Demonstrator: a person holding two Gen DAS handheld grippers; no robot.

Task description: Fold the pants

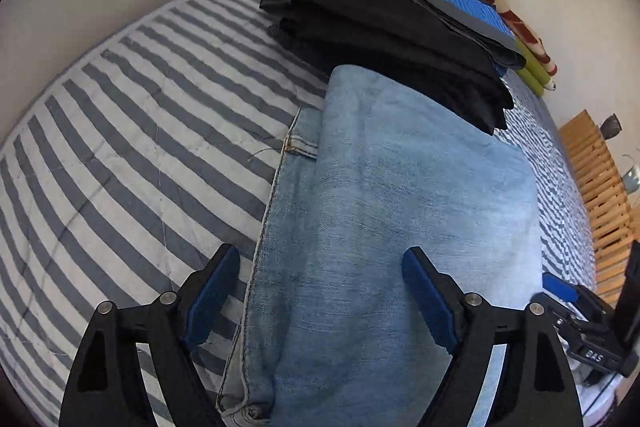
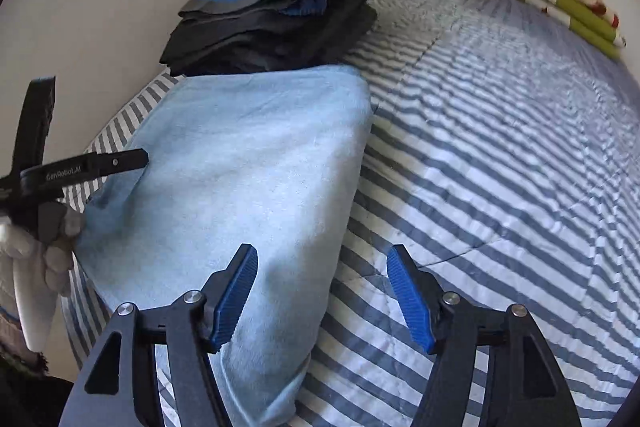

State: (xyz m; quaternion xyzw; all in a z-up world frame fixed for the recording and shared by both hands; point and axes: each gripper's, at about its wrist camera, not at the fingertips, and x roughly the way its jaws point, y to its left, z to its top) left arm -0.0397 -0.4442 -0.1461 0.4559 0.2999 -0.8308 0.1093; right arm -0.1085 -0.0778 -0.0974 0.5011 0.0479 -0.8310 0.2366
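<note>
Jeans (image 1: 400, 207) folded, lying on striped bed (image 1: 140, 131), long axis running away toward dark clothes stack (image 1: 380, 27). Left gripper (image 1: 320, 291) wide open astride near-left edge; right gripper (image 2: 320, 291) open astride near-right edge, gripping nothing.

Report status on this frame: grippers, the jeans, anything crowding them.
Left gripper open, right gripper open, neither holding. Jeans folded on striped bed. Dark clothes stack butts against far edge.
</note>
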